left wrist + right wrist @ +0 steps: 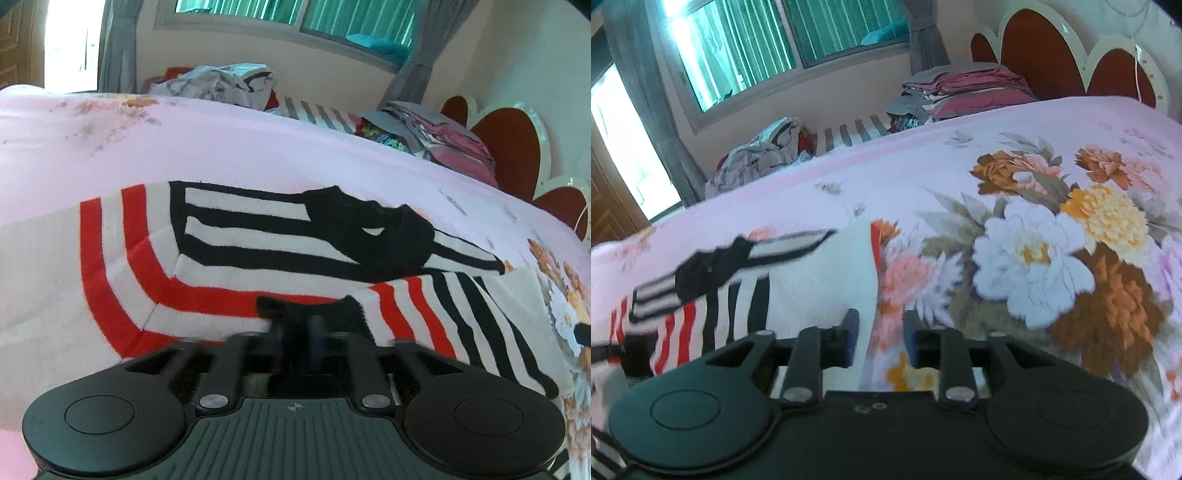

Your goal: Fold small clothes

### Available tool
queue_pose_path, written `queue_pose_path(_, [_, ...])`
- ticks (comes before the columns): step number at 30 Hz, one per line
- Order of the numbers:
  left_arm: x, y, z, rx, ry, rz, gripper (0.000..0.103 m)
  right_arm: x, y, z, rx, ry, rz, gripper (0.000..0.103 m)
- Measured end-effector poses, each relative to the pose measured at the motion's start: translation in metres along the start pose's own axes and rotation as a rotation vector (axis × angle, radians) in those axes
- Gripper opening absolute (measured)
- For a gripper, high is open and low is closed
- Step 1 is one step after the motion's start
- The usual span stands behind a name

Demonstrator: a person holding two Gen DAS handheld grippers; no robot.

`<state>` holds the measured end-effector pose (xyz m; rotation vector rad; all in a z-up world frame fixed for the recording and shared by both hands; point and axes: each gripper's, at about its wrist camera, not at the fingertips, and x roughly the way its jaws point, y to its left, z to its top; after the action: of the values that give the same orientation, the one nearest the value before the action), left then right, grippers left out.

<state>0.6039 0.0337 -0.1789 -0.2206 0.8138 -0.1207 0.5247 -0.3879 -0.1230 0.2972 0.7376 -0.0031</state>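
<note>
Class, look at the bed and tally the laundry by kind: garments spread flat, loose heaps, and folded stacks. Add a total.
Spread striped garment: 1
Loose heap: 1
Folded stack: 1
Total: 3

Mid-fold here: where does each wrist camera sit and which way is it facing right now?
Left wrist: on the left gripper, tilted down over the striped garment on the pink floral bedspread; own fingers show, blurred.
Right wrist: on the right gripper, aimed down at the garment's white edge and bedspread flowers; jaws apart, nothing between.
Shared: garment, bedspread, window, red headboard.
</note>
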Motion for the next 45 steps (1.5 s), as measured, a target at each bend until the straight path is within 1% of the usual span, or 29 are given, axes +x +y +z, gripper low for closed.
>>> queue_pose_path(1, [0.003, 0.0, 0.001, 0.007, -0.006, 0.003, 0.043, 0.008, -0.004, 0.007, 0.018, 0.003, 0.011, 0.036])
queue_pose_path(3, [0.008, 0.0, 0.004, 0.012, 0.009, -0.006, 0.043, 0.023, -0.009, 0.017, 0.045, 0.012, 0.031, 0.043])
queue_pose_path(5, [0.014, 0.0, 0.008, 0.008, 0.015, -0.013, 0.043, 0.042, -0.014, 0.026, 0.082, 0.028, 0.065, 0.043])
queue_pose_path(6, [0.015, -0.001, 0.01, 0.007, 0.018, -0.021, 0.035, 0.051, -0.017, 0.029, 0.103, 0.038, 0.087, 0.043])
queue_pose_path(8, [0.02, 0.0, 0.012, 0.001, 0.035, -0.048, 0.003, 0.068, -0.021, 0.033, 0.139, 0.056, 0.121, 0.041])
queue_pose_path(9, [0.019, 0.0, 0.013, -0.003, 0.025, -0.045, 0.003, 0.076, -0.023, 0.035, 0.158, 0.069, 0.139, 0.04])
queue_pose_path(12, [-0.006, -0.001, 0.011, 0.019, -0.1, -0.025, 0.003, 0.078, -0.019, 0.038, 0.156, 0.054, 0.143, 0.039])
queue_pose_path(13, [-0.009, 0.0, 0.009, 0.037, -0.102, 0.014, 0.003, 0.074, -0.018, 0.039, 0.148, 0.04, 0.149, 0.04])
queue_pose_path(14, [-0.007, 0.003, 0.007, 0.039, -0.082, 0.019, 0.003, 0.072, -0.018, 0.039, 0.141, 0.03, 0.156, 0.04])
queue_pose_path(17, [0.003, 0.013, 0.001, 0.026, -0.031, 0.02, 0.003, 0.08, -0.022, 0.037, 0.156, 0.059, 0.165, 0.04])
queue_pose_path(20, [0.007, 0.013, 0.001, 0.004, -0.034, 0.015, 0.003, 0.092, -0.023, 0.036, 0.158, 0.089, 0.173, 0.039])
queue_pose_path(21, [0.008, 0.014, 0.001, -0.004, -0.033, 0.013, 0.003, 0.096, -0.022, 0.036, 0.151, 0.097, 0.171, 0.033])
queue_pose_path(22, [0.008, 0.014, 0.001, -0.009, -0.033, 0.009, 0.003, 0.099, -0.02, 0.035, 0.138, 0.111, 0.184, 0.025])
queue_pose_path(23, [0.007, 0.015, -0.001, -0.011, -0.043, 0.009, 0.003, 0.1, -0.016, 0.034, 0.113, 0.113, 0.188, 0.011])
queue_pose_path(25, [-0.01, 0.015, -0.004, -0.021, -0.146, -0.012, 0.003, 0.086, -0.004, 0.036, 0.014, 0.039, 0.151, 0.008])
queue_pose_path(26, [-0.016, 0.013, -0.005, -0.002, -0.183, 0.01, 0.003, 0.078, 0.001, 0.037, -0.024, 0.003, 0.144, 0.008])
queue_pose_path(27, [-0.015, 0.011, -0.006, 0.022, -0.177, 0.05, 0.003, 0.077, 0.006, 0.035, -0.07, -0.01, 0.116, 0.008])
queue_pose_path(29, [0.001, 0.013, -0.01, 0.016, -0.098, 0.074, 0.003, 0.097, 0.006, 0.028, -0.088, 0.065, 0.055, 0.008])
queue_pose_path(30, [0.009, 0.012, -0.013, 0.024, -0.073, 0.087, 0.003, 0.101, 0.002, 0.026, -0.051, 0.059, 0.064, 0.009])
queue_pose_path(32, [0.01, 0.008, -0.011, 0.047, -0.068, 0.099, 0.004, 0.099, 0.001, 0.03, -0.027, 0.068, 0.059, 0.01])
queue_pose_path(34, [0.007, 0.01, -0.008, 0.034, -0.066, 0.108, 0.012, 0.087, 0.003, 0.032, -0.046, 0.029, 0.016, 0.02])
queue_pose_path(35, [0.002, 0.011, -0.008, 0.024, -0.085, 0.147, 0.029, 0.079, 0.004, 0.033, -0.058, 0.0, 0.004, 0.023])
queue_pose_path(36, [-0.007, 0.014, -0.01, 0.014, -0.129, 0.193, 0.038, 0.072, 0.005, 0.035, -0.069, -0.016, 0.003, 0.023])
queue_pose_path(37, [-0.015, 0.013, -0.012, 0.01, -0.179, 0.211, 0.038, 0.065, 0.008, 0.036, -0.083, -0.026, 0.009, 0.023])
queue_pose_path(39, [-0.018, -0.003, -0.008, 0.015, -0.187, 0.157, 0.038, 0.059, 0.02, 0.034, -0.143, -0.02, 0.052, 0.021])
queue_pose_path(40, [-0.017, -0.016, -0.008, 0.036, -0.19, 0.108, 0.038, 0.061, 0.03, 0.032, -0.181, -0.003, 0.077, 0.021])
queue_pose_path(41, [-0.013, -0.038, -0.007, 0.09, -0.181, 0.054, 0.038, 0.064, 0.043, 0.026, -0.223, 0.023, 0.119, 0.021])
queue_pose_path(43, [0.002, -0.081, -0.009, 0.192, -0.131, -0.022, 0.038, 0.073, 0.067, 0.015, -0.3, 0.07, 0.179, 0.02])
queue_pose_path(45, [0.024, -0.111, -0.011, 0.248, -0.054, -0.064, 0.038, 0.082, 0.089, 0.004, -0.393, 0.1, 0.192, 0.018])
